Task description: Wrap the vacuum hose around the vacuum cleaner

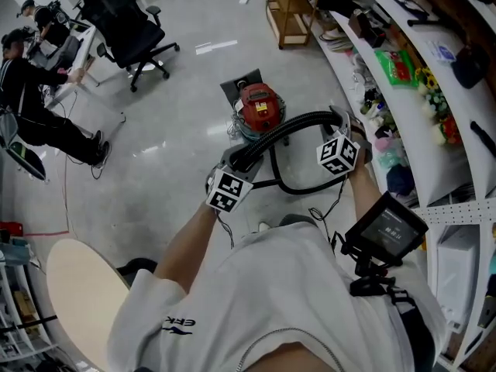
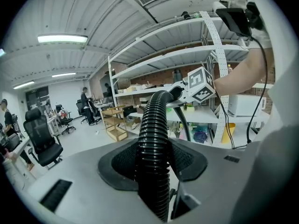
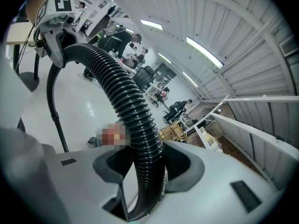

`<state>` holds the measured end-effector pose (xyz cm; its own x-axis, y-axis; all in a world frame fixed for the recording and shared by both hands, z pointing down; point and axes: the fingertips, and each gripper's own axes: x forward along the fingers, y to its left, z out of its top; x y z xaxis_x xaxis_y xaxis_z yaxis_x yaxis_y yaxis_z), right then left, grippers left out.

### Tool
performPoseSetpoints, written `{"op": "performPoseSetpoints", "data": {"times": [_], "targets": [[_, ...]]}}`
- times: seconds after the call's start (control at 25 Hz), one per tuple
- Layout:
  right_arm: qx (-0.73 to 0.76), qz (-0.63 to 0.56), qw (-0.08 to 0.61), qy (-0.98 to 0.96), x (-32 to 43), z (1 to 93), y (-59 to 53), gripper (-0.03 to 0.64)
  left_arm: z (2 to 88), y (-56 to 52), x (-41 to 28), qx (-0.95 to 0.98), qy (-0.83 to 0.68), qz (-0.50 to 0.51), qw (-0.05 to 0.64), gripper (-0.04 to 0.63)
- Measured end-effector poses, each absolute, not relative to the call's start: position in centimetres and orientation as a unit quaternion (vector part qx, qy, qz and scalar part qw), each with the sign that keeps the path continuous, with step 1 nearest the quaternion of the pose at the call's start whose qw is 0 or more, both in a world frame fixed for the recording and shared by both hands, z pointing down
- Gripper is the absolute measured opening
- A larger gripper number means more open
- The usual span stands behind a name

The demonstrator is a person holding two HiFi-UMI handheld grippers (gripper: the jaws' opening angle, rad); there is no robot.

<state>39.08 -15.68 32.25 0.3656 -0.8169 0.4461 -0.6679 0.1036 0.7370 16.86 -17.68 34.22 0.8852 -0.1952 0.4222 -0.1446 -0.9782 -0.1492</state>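
The vacuum cleaner (image 1: pixel 260 107), with a red top and a grey drum, stands on the floor ahead of me. Its black ribbed hose (image 1: pixel 298 122) arcs in the air in front of it, held between my two grippers. My left gripper (image 1: pixel 242 161) is shut on one stretch of the hose (image 2: pixel 154 139), which runs up between its jaws. My right gripper (image 1: pixel 342 126) is shut on the other end of the arc, and the hose (image 3: pixel 133 120) passes between its jaws too. A thinner black cord (image 1: pixel 294 190) loops on the floor below the hose.
Long white shelves (image 1: pixel 418 91) packed with goods run along the right. A wooden cart (image 1: pixel 291 10) stands at the back, and a black office chair (image 1: pixel 128 25) at the back left. People sit at desks (image 1: pixel 35 91) on the left. A round beige tabletop (image 1: pixel 81 301) is at my lower left.
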Motion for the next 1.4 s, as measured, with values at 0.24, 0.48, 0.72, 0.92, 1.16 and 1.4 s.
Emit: {"op": "performPoseSetpoints", "data": {"times": [0.24, 0.48, 0.72, 0.92, 1.16, 1.4], "targets": [[0.657, -0.085, 0.494, -0.564, 39.8, 32.5, -20.3, 0.189, 34.6, -21.5, 17.5, -0.968, 0.098, -0.226, 0.054, 0.175], [0.644, -0.086, 0.493, -0.579, 41.2, 33.9, -26.0, 0.189, 35.6, -26.2, 18.8, -0.964, 0.112, -0.236, 0.042, 0.175], [0.629, -0.091, 0.496, -0.592, 43.4, 34.7, -32.5, 0.189, 37.0, -31.5, 20.8, -0.959, 0.118, -0.257, 0.031, 0.175], [0.613, -0.097, 0.493, -0.610, 45.4, 34.8, -37.5, 0.189, 36.6, -35.5, 22.7, -0.953, 0.132, -0.271, 0.027, 0.175], [0.596, -0.106, 0.491, -0.627, 47.4, 35.1, -43.5, 0.189, 37.0, -39.9, 25.0, -0.949, 0.152, -0.276, 0.010, 0.175], [0.574, -0.119, 0.488, -0.646, 48.0, 35.4, -49.6, 0.189, 37.2, -44.5, 25.9, -0.943, 0.179, -0.282, -0.002, 0.175]]}}
